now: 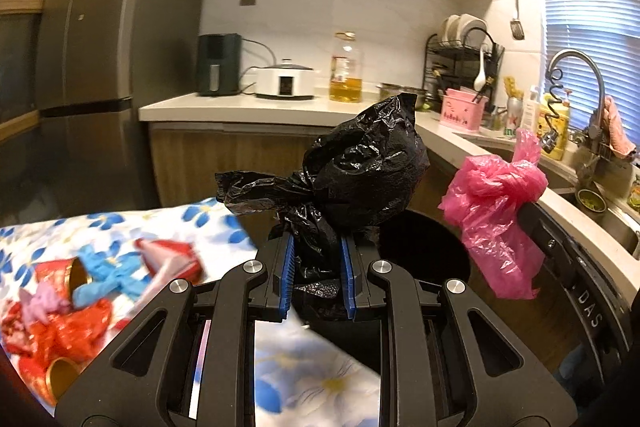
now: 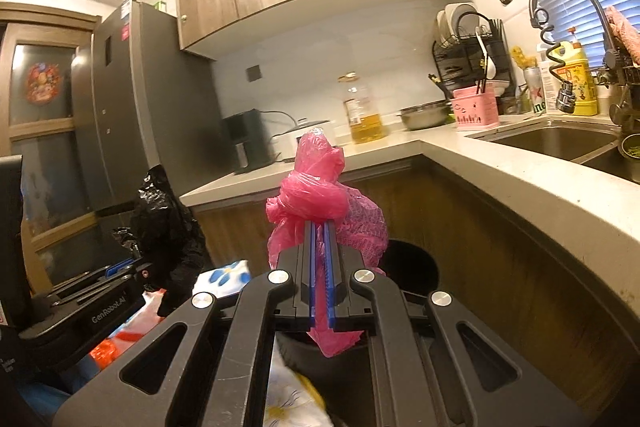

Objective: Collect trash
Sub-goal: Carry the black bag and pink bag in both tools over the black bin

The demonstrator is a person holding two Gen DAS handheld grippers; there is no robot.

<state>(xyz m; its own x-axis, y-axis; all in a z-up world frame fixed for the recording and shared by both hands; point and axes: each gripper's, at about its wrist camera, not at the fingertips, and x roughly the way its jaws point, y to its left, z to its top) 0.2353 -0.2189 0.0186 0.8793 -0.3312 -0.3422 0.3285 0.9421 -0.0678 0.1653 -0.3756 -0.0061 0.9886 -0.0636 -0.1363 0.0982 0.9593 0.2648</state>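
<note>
**Two knotted bags held over the bin**

A black bag (image 1: 360, 167) is pinched by the left gripper (image 1: 318, 267), its blue pads pressed onto the twisted plastic below the bulge. A pink bag (image 2: 320, 199) is pinched by the right gripper (image 2: 320, 259), whose pads are squeezed almost together on thin film just under the knot. Both bags are carried in the air close to the dark round bin (image 1: 424, 259), the black one in front of its opening, the pink one to the right of it, apart from each other.

Both are judged light, soft and crumpled, with slippery film that could slide out of a weak pinch; the gathered neck or the knot is judged the surest place to be gripped, as is done here. The black bag's long axis is seen running up and away from the pads, a loose tail pointing left. The pink bag is stood nearly upright, knot low, a free end pointing up. More litter is left on the flowered cloth (image 1: 48, 239) left of the bin.
</note>
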